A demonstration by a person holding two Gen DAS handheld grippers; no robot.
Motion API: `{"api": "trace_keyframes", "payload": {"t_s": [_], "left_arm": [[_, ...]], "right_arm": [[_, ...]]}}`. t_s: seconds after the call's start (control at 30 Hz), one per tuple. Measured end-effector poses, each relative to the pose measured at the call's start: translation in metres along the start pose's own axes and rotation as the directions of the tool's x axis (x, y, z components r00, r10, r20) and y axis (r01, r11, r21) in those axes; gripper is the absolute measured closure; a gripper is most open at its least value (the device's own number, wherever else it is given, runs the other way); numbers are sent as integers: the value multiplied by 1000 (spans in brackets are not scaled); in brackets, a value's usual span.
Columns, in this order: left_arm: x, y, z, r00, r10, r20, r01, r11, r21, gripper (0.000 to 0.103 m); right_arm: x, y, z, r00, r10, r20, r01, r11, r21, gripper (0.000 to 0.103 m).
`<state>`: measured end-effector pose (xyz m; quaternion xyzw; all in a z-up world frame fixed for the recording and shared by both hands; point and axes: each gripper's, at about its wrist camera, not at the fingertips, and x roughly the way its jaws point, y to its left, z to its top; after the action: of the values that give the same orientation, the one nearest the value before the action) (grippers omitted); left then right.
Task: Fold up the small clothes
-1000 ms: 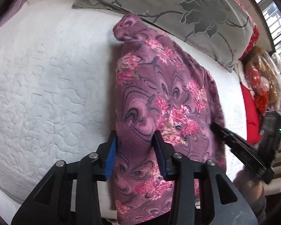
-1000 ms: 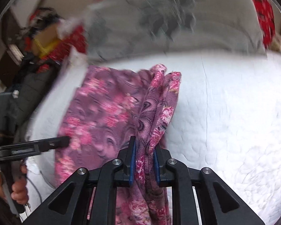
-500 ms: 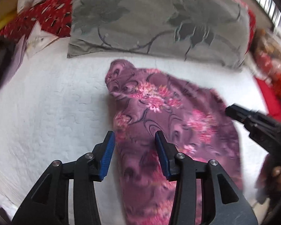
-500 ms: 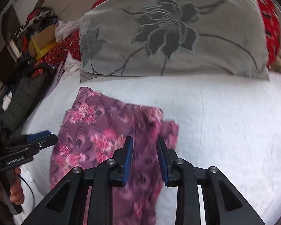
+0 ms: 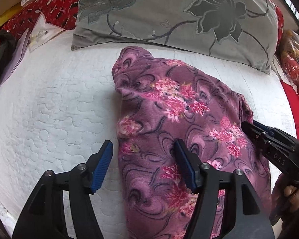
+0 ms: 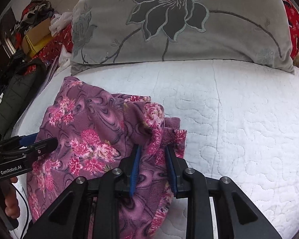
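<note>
Purple floral fleece garment (image 5: 175,131) lies folded on the white quilted bedspread (image 5: 55,107), left gripper (image 5: 143,151) opening to let go, right gripper (image 6: 152,152) apparently pinching a bunched edge.

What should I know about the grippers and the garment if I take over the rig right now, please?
Left gripper: jaws opening, garment edge between them, pads not pressing.
Right gripper: jaws narrow, straddling the bunched right edge; grip unclear.
Purple floral garment: lying on the white quilt, in front of the grey pillow, right edge still rumpled.
Done: laid down on the quilt.
Left: smooth that edge, finish folding.
</note>
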<state>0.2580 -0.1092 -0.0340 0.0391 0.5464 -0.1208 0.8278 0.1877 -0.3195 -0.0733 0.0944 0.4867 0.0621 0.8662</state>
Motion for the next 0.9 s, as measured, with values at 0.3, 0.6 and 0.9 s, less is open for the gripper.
{"api": "trace_keyframes", "payload": {"t_s": [0.3, 0.6, 0.9], "left_arm": [[-1, 0, -4, 1000, -3, -4, 3, 1000, -11, 38], [-12, 10, -4, 998, -30, -56, 28, 999, -35, 37], [-23, 39, -56, 967, -204, -153, 178, 970, -167, 37]], "right_arm": [[-2, 0, -1, 1000, -9, -7, 9, 1000, -3, 77], [-11, 10, 9, 996, -68, -61, 66, 997, -33, 73], [-60, -6, -47, 989, 107, -98, -100, 993, 66, 57]]}}
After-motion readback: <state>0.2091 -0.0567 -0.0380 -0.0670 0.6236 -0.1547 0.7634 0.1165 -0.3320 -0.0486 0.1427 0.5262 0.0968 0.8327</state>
